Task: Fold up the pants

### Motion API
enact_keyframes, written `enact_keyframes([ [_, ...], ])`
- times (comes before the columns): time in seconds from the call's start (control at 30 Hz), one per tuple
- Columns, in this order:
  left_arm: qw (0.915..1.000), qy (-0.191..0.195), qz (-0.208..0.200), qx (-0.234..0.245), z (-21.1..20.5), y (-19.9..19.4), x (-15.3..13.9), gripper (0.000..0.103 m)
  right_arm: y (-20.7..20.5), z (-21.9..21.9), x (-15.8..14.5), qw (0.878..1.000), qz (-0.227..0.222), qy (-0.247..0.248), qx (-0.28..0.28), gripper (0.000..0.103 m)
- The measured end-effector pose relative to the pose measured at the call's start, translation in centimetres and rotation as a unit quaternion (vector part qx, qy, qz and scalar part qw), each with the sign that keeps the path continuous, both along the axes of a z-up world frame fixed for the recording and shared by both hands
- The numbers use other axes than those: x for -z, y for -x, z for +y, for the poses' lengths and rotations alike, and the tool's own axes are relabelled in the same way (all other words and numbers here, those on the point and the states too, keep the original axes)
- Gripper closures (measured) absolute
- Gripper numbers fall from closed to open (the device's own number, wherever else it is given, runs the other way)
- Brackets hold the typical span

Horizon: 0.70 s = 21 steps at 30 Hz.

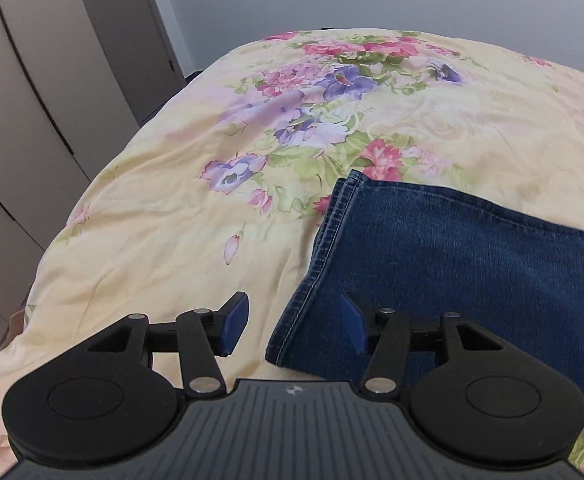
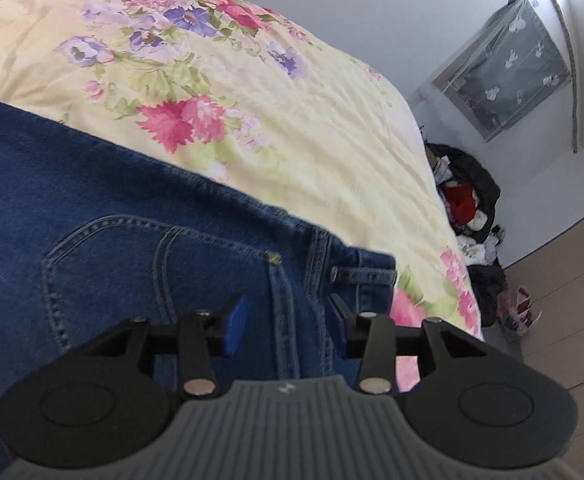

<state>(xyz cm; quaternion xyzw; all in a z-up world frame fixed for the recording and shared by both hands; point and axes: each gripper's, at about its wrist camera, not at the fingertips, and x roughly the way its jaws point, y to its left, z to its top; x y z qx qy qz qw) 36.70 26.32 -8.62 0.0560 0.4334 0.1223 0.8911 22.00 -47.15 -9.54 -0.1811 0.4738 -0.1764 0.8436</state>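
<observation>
both jaws spread, left gripper (image 1: 295,325) at the hem and right gripper (image 2: 287,326) at the waistband of the blue denim pants (image 2: 131,216) on the floral yellow bedspread (image 1: 163,216), apparently poised to pinch both ends before folding.

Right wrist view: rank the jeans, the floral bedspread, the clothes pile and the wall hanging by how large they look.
1. Floral bedspread and jeans: similar share of the picture, and the jeans lie nearer, so unranked.
2. Wall hanging.
3. Clothes pile, about alike; unsure.

Bedroom: floral bedspread (image 1: 163,216), wardrobe (image 1: 31,100).
</observation>
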Motion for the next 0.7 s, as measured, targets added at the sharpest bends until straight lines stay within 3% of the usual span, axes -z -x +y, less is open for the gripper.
enact_keyframes([
  [0.17,0.9978,-0.028,-0.004,0.059,-2.6,2.3,-0.3,0.041,4.7,3.5,0.1,0.996,0.018,-0.084,0.021,0.065],
  [0.33,0.9931,-0.062,0.005,0.100,-5.2,3.8,0.0,0.041,9.8,8.4,0.0,0.983,0.031,-0.178,0.021,0.065],
  [0.53,0.9924,-0.067,0.015,0.102,-6.3,4.8,0.9,0.041,12.4,12.9,2.5,0.967,0.049,-0.249,0.021,0.066],
  [0.63,0.9928,-0.067,0.013,0.098,-6.4,5.2,0.5,0.041,11.6,13.1,3.7,0.963,0.034,-0.263,0.049,0.076],
  [0.7,0.9931,-0.066,0.010,0.097,-6.4,5.6,0.1,0.041,11.1,12.8,4.0,0.964,0.027,-0.257,0.060,0.097],
])
